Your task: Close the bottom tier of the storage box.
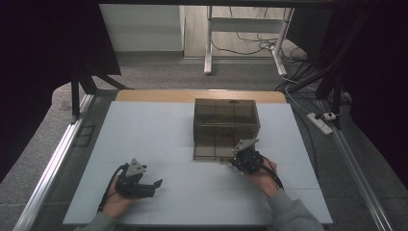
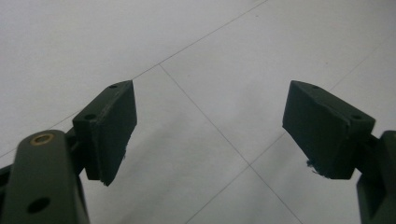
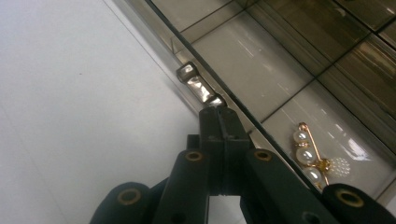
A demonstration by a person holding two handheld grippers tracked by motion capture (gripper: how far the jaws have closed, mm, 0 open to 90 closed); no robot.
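A smoky see-through drawer box (image 1: 226, 120) stands at the middle back of the white table (image 1: 159, 130). Its bottom drawer (image 1: 208, 155) sticks out toward me. My right gripper (image 1: 236, 160) is at the drawer's front right. In the right gripper view its jaws (image 3: 223, 112) are pressed together, with the near end of the small clear drawer handle (image 3: 198, 84) caught at their tips. A gold pin with pearls (image 3: 310, 156) lies in a drawer compartment (image 3: 261, 65). My left gripper (image 1: 155, 187) rests low over the table at the front left, jaws (image 2: 210, 130) wide apart with only bare table between them.
The table's far wooden edge (image 1: 202, 95) lies just behind the box. A metal rail (image 1: 53, 163) runs along the left side. Cables and a power strip (image 1: 321, 120) lie on the floor to the right.
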